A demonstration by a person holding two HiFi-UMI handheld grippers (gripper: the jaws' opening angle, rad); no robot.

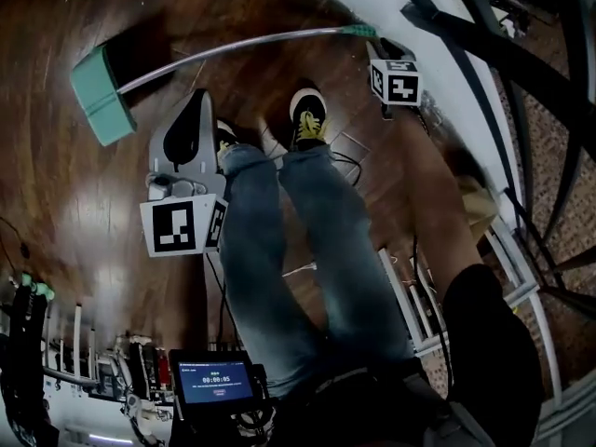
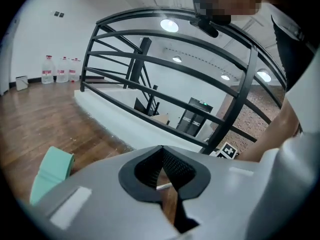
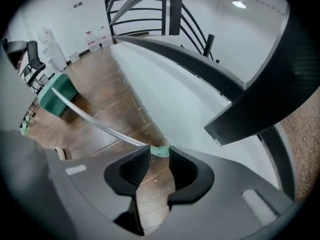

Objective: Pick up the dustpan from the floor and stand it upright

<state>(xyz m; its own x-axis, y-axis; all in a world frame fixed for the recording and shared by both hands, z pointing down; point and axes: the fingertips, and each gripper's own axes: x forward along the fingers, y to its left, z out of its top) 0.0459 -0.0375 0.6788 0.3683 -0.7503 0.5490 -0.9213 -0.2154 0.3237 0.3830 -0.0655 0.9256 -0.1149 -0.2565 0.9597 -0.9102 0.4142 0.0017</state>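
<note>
The dustpan lies on the wooden floor: a teal pan (image 1: 101, 105) with a long silver handle (image 1: 242, 47) that ends in a teal tip (image 1: 358, 32). My right gripper (image 1: 382, 49) hangs just over that tip. In the right gripper view its jaws (image 3: 160, 154) stand open, with the teal tip (image 3: 160, 150) at the gap between the fingertips and not pressed by the pads. The pan (image 3: 56, 95) lies far off at the left there. My left gripper (image 1: 200, 93) hovers near the handle's middle, its jaws (image 2: 161, 149) shut with nothing in them. The pan (image 2: 52, 171) shows at its lower left.
The person's legs and shoes (image 1: 307, 115) stand between the grippers. A white ledge (image 1: 466, 91) under a black curved railing (image 2: 200, 79) runs close behind the handle tip. Water bottles (image 2: 60, 69) stand by the far wall. A small screen (image 1: 216, 380) sits at the waist.
</note>
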